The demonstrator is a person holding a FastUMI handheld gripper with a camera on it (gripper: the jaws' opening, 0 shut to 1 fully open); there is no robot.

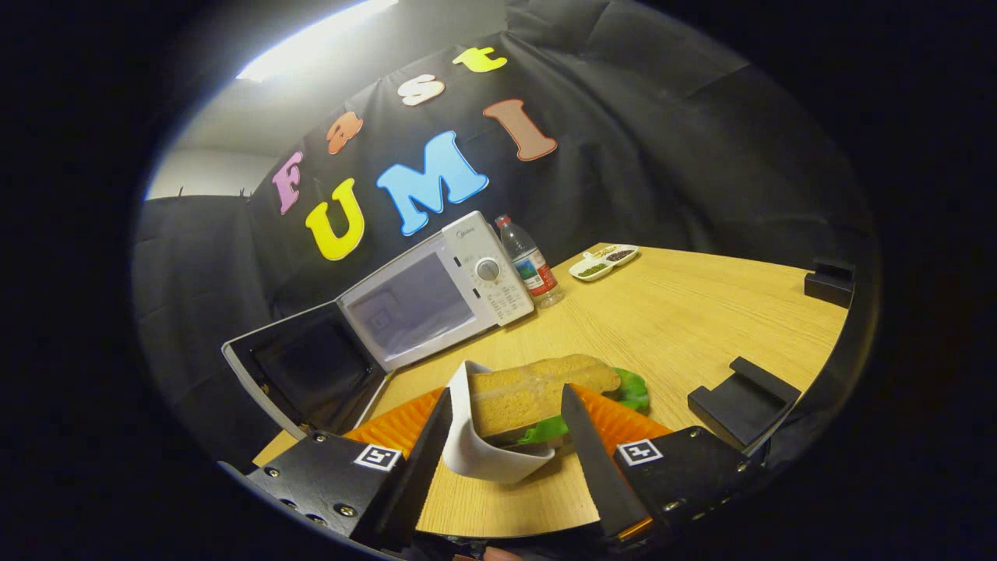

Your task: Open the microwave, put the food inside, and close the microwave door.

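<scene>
Gripper (506, 436) fingers clamped the sandwich (537, 393) in its white holder, carried for loading. Microwave (436, 300) beyond it stood open, ready.

You've got a wooden table (685, 312) carrying the open microwave (436, 300), a bottle (530, 265) beside it, a small dish (604, 261) farther back, and two black blocks (744, 397) well apart.

Tool (506, 425): black screwed plates (square coded tag each), tapered fingers.
</scene>
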